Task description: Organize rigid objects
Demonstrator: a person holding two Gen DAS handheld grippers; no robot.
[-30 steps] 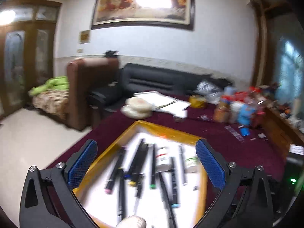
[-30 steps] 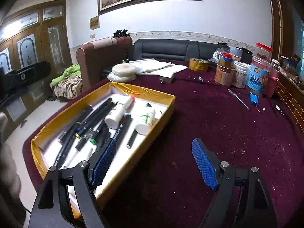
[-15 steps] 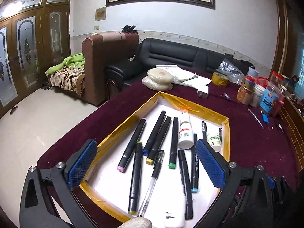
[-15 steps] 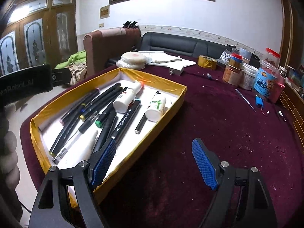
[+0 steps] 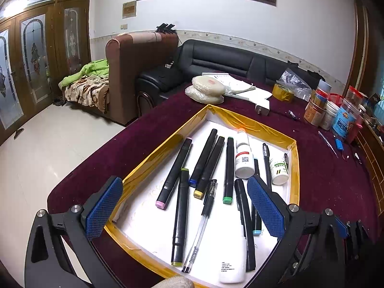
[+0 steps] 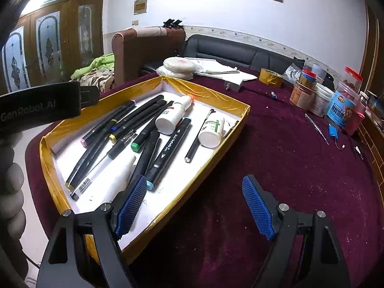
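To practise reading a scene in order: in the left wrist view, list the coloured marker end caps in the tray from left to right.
Pink cap → olive-yellow cap → blue cap → yellow cap → green cap → light blue cap, all inside the gold-rimmed tray.

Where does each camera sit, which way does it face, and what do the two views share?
Left wrist: on the left gripper, above the tray's near end, looking along it toward the sofa; open jaws show.
Right wrist: on the right gripper, over the tray's right edge and the tablecloth; open jaws show, plus a hand.
Shared: tray, markers, white bottles.
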